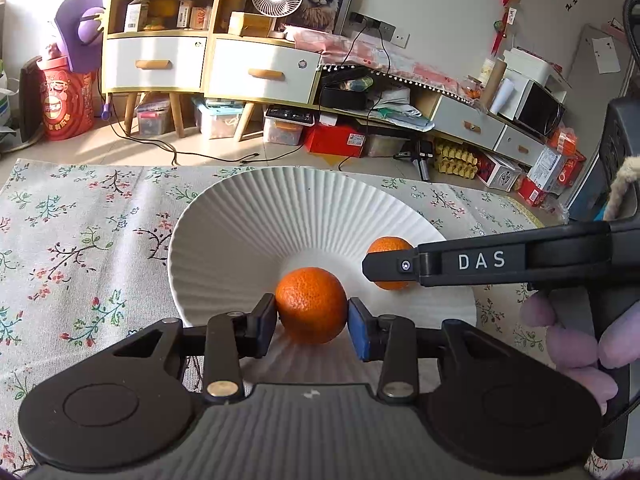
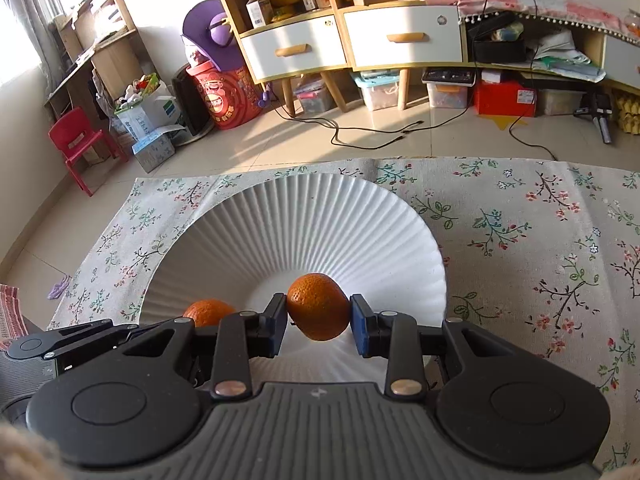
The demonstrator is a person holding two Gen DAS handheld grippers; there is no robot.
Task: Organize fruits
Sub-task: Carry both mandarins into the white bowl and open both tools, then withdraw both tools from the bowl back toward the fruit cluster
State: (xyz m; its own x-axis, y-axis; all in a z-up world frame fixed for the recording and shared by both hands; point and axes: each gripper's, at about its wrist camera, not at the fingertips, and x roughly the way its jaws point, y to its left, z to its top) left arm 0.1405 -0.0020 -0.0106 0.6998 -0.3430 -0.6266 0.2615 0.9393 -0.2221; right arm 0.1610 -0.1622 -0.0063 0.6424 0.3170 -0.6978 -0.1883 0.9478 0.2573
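Observation:
A white ribbed bowl-shaped plate [image 1: 256, 224] stands on the floral cloth; it also shows in the right wrist view [image 2: 304, 224]. My left gripper [image 1: 312, 322] is shut on an orange [image 1: 311, 304] over the plate's near side. My right gripper [image 2: 319, 318] is shut on a second orange [image 2: 318, 306] over the plate. In the left wrist view the right gripper's finger [image 1: 400, 266] crosses from the right in front of that second orange [image 1: 390, 246]. In the right wrist view the left gripper's orange [image 2: 208, 312] peeks out at the left.
The floral cloth [image 1: 80, 248] covers the table around the plate. Beyond the table's far edge is a tiled floor with cables, storage boxes and a white-drawered cabinet [image 1: 208, 64]. A gloved hand [image 1: 576, 344] holds the right gripper.

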